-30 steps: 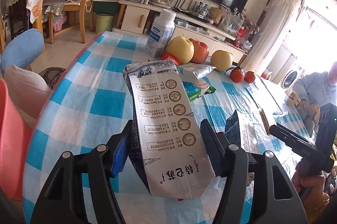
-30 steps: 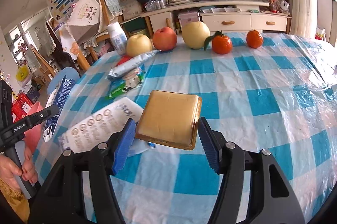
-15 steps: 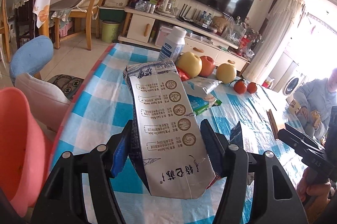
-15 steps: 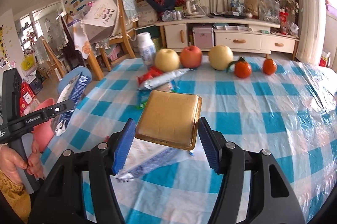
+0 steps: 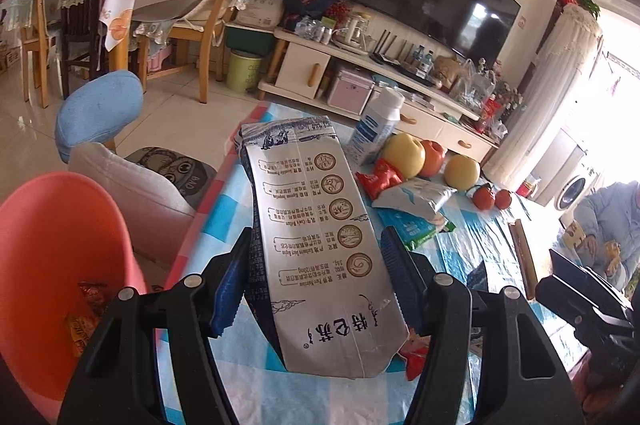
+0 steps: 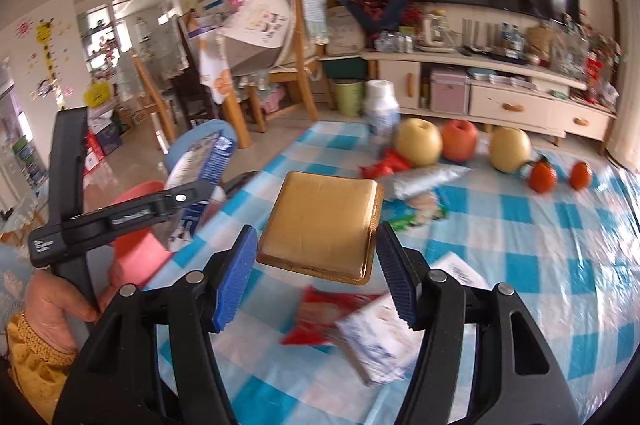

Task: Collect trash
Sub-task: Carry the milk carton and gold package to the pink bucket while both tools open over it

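Left hand-held gripper (image 5: 316, 289) clamps carton (image 5: 320, 237); right hand-held gripper (image 6: 316, 277) clamps gold tray (image 6: 320, 221). Both lifted off table (image 6: 520, 245), pink bin (image 5: 52, 245) now near left: drop next.

Each gripper is made of black plastic. The left gripper (image 5: 316, 285) has two thick black arms, and round silver screws sit on top of them. Its fingers (image 5: 230, 289) have blue pads with little ridges like teeth. The right gripper (image 6: 316, 277) looks the same, with black arms, silver screws and blue ridged pads (image 6: 236, 277). From the right camera, the left gripper's black handle shows small white letters on its side. The left hand (image 6: 56, 305) wears a mustard-yellow knitted sleeve (image 6: 36, 357).
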Action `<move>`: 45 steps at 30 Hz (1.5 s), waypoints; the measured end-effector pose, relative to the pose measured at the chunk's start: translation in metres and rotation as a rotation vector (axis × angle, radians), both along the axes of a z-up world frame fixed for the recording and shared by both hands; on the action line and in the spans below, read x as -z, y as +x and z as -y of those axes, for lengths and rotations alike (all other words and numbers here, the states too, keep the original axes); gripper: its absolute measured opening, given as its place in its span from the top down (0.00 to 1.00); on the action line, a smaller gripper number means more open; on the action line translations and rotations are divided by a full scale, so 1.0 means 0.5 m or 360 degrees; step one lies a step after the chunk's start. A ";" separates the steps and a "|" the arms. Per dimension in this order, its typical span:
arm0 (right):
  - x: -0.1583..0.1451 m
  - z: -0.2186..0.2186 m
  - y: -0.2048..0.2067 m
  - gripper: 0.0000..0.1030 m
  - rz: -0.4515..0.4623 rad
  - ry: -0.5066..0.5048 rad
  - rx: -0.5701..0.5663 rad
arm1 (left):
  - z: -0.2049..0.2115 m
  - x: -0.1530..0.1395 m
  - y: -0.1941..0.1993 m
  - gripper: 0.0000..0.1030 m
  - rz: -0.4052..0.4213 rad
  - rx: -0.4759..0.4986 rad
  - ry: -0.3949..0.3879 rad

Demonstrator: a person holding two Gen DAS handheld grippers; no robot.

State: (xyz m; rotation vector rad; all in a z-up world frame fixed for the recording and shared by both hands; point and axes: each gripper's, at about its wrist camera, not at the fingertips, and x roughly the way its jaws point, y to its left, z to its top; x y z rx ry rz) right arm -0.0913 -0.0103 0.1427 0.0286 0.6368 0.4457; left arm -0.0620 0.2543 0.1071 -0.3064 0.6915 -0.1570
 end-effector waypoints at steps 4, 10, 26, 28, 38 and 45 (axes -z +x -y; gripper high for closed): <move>-0.013 -0.062 0.000 0.40 0.0020 -0.0011 -0.0104 | -0.033 -0.009 -0.004 0.38 0.0007 -0.0061 -0.0007; -0.027 -0.169 0.003 0.40 0.0049 -0.0038 -0.0283 | -0.106 -0.024 -0.017 0.38 0.0026 -0.0206 -0.0005; 0.025 -0.463 0.021 0.40 0.0002 -0.0127 -0.0723 | -0.379 -0.003 -0.077 0.38 -0.0069 -0.0740 -0.0057; 0.037 -0.488 0.020 0.40 -0.0001 -0.0146 -0.0755 | -0.398 0.007 -0.080 0.38 -0.0091 -0.0773 -0.0070; 0.110 -0.547 0.030 0.18 -0.0104 -0.0215 -0.0747 | -0.420 0.036 -0.063 0.22 -0.0215 -0.0860 -0.0027; 0.118 -0.452 0.028 0.11 -0.0204 -0.0078 -0.0537 | -0.401 0.025 -0.071 0.19 -0.0092 -0.0867 0.0014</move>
